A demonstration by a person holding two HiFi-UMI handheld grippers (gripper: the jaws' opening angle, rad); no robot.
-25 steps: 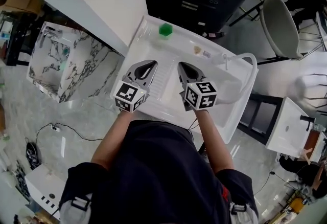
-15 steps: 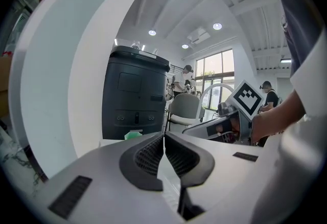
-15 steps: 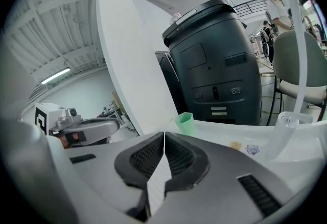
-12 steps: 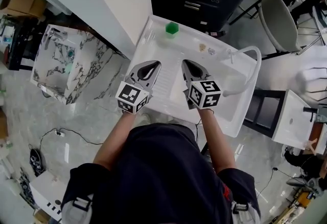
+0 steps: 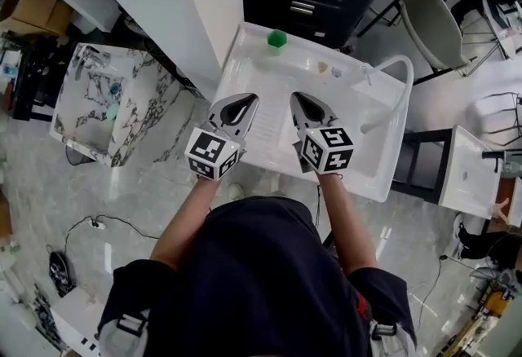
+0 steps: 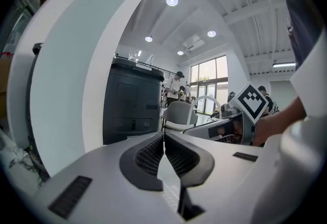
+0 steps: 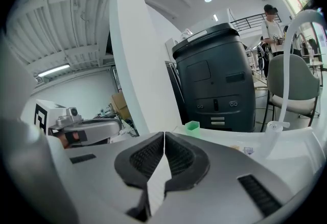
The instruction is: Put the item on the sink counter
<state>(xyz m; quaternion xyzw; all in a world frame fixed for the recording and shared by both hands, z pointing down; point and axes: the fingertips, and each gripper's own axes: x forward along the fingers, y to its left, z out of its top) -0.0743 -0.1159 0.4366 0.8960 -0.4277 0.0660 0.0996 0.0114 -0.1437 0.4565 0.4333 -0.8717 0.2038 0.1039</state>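
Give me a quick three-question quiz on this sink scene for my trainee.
1. True or false: the left gripper is shut with nothing between its jaws.
2. The green cup stands at the sink counter's: A near edge, B far edge, C right end?
3. Fill in: the white faucet rises on the person's ____ side.
Key: 1 true; 2 B; 3 right.

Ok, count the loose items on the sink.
3: a green cup at the back edge, a tan piece and a pale piece toward the faucet. Others may be hidden.
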